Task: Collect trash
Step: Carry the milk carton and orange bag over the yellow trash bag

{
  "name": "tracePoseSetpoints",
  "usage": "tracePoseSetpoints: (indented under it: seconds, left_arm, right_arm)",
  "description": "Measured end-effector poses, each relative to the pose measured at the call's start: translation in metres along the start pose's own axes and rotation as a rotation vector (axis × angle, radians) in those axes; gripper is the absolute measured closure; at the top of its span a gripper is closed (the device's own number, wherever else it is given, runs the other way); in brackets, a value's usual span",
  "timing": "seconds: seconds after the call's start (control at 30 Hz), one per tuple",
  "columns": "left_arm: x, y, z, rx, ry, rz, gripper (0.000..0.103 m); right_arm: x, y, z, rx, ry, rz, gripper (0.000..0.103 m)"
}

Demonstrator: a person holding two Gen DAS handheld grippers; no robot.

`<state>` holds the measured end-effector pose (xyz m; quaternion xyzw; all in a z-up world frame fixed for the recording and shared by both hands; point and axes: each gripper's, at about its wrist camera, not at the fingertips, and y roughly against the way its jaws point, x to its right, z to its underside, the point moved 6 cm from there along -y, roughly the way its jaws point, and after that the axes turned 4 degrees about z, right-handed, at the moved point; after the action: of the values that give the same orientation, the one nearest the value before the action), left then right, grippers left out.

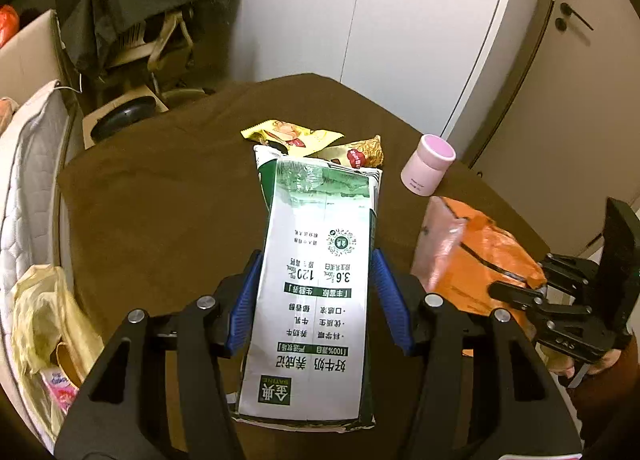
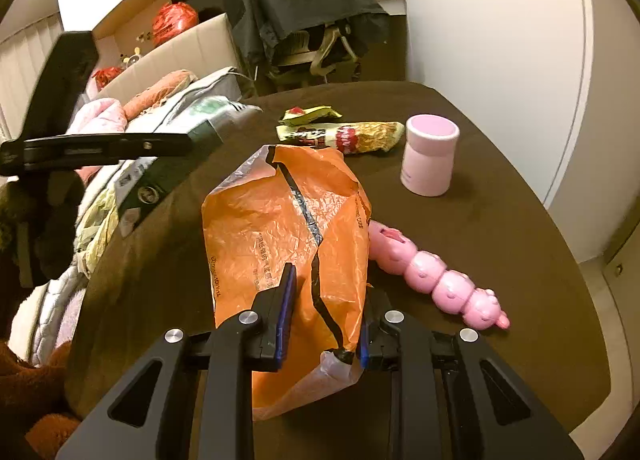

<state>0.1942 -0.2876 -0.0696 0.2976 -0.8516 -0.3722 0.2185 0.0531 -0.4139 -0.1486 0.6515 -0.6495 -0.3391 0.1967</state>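
- Left gripper (image 1: 316,300) clamps a white-and-green milk carton (image 1: 316,280) between its blue pads (image 1: 244,300); the carton lies lengthwise along the fingers, printed face up, held above the brown worktop (image 1: 160,200).
- Right gripper (image 2: 324,320) pinches an orange plastic bag (image 2: 280,240) near its lower end; the crumpled bag extends forward over the worktop (image 2: 500,200).
- Left wrist view only: a yellow plastic bag (image 1: 44,320) holding items hangs beside the worktop's left edge, next to a white mattress (image 1: 28,180). This view also shows the right gripper (image 1: 560,300) from the side with the orange plastic bag (image 1: 480,252) at its fingers.
- Right wrist view only: a pink segmented toy (image 2: 440,280) lies on the worktop just right of the orange bag. The left gripper (image 2: 120,148) appears at left, with the milk carton (image 2: 168,164) seen edge-on and over the worktop's left edge.
- Both views: two snack wrappers, one yellow (image 1: 292,134) (image 2: 310,114) and one tan with red print (image 1: 358,154) (image 2: 344,136), lie close together at the far part of the worktop. A pink cylindrical container (image 1: 428,164) (image 2: 430,154) stands upright to their right.
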Motion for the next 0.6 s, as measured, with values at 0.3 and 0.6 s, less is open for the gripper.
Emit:
tracePoseSetpoints:
  seconds: [0.3, 0.6]
  left_arm:
    - [-0.016, -0.019, 0.062, -0.168, 0.122, 0.057, 0.050]
    - [-0.014, -0.053, 0.045, -0.226, 0.127, 0.022, 0.046]
  right_arm:
    - [0.003, 0.000, 0.017, -0.034, -0.001, 0.035, 0.079]
    - [0.006, 0.001, 0.028, -0.064, -0.002, 0.045, 0.079]
